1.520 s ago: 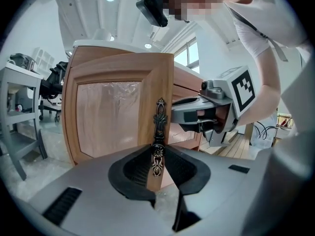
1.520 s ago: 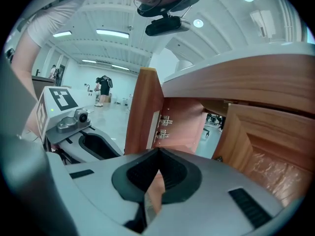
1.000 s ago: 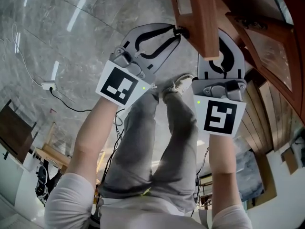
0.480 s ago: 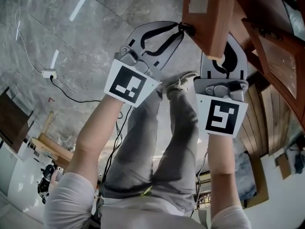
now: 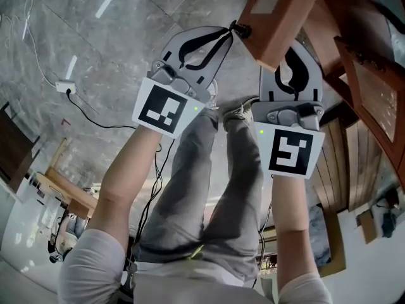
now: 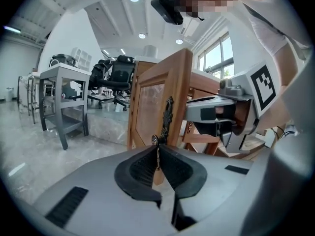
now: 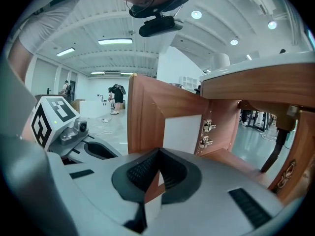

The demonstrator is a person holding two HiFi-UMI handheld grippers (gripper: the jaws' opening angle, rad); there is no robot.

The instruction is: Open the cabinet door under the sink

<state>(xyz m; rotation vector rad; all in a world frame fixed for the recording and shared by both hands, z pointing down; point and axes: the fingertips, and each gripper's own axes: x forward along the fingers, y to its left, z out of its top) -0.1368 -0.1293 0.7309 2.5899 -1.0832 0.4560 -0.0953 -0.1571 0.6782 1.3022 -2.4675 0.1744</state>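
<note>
Left tongs are closing on the thin handle (probably slippery); right tongs clamp the stiff cabinet door by its edge, likely the sturdier hold.

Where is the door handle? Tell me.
Left gripper view, centre: the handle sits on the open door, its lower end in the closing jaws of the left gripper.

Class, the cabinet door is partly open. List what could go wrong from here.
The left gripper is closing its jaws on only the thin dark metal pull, which might slip out.
The right gripper pinches the edge of the brown wooden cabinet door; uneven pulling might strain its metal hinges.
</note>
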